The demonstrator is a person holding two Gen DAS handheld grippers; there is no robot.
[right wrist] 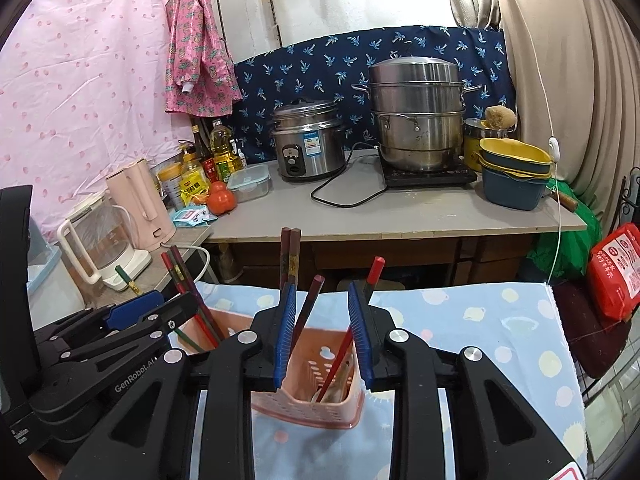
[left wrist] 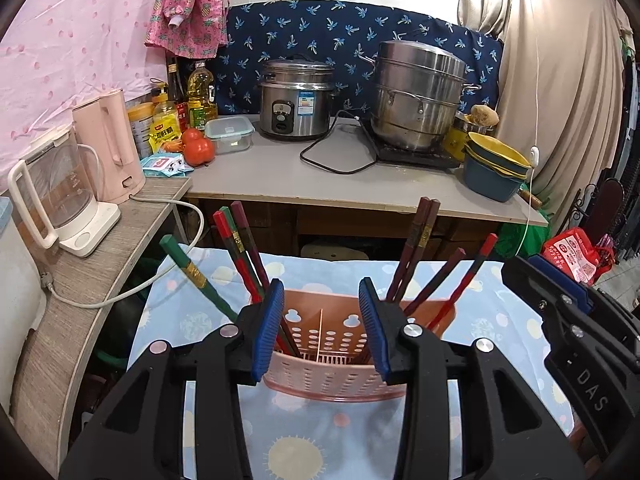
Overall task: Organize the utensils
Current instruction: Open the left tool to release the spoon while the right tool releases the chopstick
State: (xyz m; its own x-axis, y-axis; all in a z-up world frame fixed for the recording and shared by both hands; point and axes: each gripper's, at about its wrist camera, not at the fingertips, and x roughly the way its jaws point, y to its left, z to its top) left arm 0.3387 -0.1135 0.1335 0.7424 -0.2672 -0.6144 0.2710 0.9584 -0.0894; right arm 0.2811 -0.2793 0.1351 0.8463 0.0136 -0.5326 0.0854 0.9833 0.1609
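A pink perforated utensil basket [left wrist: 320, 376] [right wrist: 304, 400] stands on a light blue dotted cloth [left wrist: 304, 432]. Red, green and maroon chopsticks [left wrist: 236, 240] lean out of its left compartment, and maroon and red chopsticks [left wrist: 420, 240] out of its right one. My left gripper [left wrist: 320, 292] [right wrist: 148, 304] hovers open over the basket's middle, touching nothing. My right gripper [right wrist: 321, 292] [left wrist: 560, 292] is open over the right compartment. A maroon chopstick [right wrist: 310, 300] and a red chopstick [right wrist: 376, 268] rise between its blue pads [right wrist: 284, 332], standing loose in the basket.
Behind the cloth runs a grey counter [left wrist: 360, 188] with a rice cooker [left wrist: 296, 100], a steel steamer pot [left wrist: 420, 96], stacked bowls [left wrist: 496, 168], a lidded box and tomatoes [left wrist: 198, 146]. Two kettles [left wrist: 108, 144] sit on a side shelf at left. A red bag [right wrist: 616, 272] lies at right.
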